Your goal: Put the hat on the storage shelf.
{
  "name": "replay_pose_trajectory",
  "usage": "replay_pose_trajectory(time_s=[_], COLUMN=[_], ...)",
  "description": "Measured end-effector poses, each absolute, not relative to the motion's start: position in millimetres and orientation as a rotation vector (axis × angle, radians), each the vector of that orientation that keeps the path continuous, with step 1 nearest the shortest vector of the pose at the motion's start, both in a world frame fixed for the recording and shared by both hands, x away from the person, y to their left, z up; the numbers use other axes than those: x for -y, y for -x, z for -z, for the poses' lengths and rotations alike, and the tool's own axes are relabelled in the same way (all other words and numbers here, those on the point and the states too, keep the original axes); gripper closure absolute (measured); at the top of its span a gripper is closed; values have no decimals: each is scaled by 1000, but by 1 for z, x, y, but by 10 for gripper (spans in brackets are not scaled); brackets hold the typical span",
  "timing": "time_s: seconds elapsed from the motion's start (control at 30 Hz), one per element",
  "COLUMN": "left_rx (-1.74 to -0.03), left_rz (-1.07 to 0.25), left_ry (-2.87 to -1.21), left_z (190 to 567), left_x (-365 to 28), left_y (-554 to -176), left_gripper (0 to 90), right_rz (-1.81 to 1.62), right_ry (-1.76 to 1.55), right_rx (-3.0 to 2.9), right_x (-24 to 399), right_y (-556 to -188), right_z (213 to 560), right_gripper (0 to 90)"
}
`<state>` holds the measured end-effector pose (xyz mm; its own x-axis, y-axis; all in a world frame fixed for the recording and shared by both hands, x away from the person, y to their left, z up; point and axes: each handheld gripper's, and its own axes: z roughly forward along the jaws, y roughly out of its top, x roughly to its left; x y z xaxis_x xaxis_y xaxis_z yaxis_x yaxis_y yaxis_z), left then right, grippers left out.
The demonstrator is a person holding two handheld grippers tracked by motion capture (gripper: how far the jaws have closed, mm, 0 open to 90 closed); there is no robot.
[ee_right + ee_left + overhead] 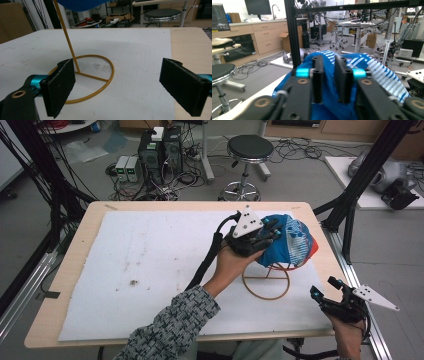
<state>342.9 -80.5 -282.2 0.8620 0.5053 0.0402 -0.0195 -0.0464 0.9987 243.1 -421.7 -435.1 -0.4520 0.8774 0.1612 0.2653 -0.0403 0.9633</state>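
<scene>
Blue cap (290, 242) sits atop gold wire stand (266, 281) at table's right. Left gripper (267, 236) pinches cap fabric. Right gripper (327, 287) spread, idle near edge. Likely step: seating or lifting cap; next needs steady vertical move.

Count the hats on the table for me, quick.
1. A blue patterned hat sits on the gold wire stand at the table's right side, with the left tool closed on its fabric. None others visible.

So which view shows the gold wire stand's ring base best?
The right gripper view: the stand's ring base lies whole on the white mat, its crossbar and upright rod clear. The high view shows the ring smaller, partly under the blue cap. The left gripper view gives cap fabric.
</scene>
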Motion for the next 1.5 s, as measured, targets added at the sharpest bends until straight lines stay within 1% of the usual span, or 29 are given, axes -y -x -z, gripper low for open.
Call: replay_pose_trajectory(time_s=[0.07,0.17,0.27,0.4,0.7,0.93,1.27,1.5], left_rx=[-400,-407,-416,-420,-424,-437,-508,-586], left_rz=[-439,-439,-439,-436,-445,-475,-547,-619], left_ry=[-1571,-1570,-1561,-1566,-1550,-1541,-1529,-1511], left_z=[283,284,284,284,283,280,282,287], left_x=[80,79,78,77,69,47,-4,-51], left_y=[-344,-344,-345,-345,-342,-340,-341,-338], left_gripper=[686,650,570,543,522,498,480,451], right_rz=[-1522,-1519,-1521,-1520,-1520,-1518,-1514,-1511], right_ry=[-1206,-1203,-1206,-1205,-1205,-1202,-1194,-1180], right_rx=[-1719,-1721,-1721,-1721,-1722,-1723,-1738,-1752], right_x=[422,422,421,421,421,421,416,412], right_y=[-243,-243,-243,-243,-243,-243,-245,-251], right_z=[435,435,435,435,435,435,435,434], right_gripper=[124,124,124,124,124,123,124,124])
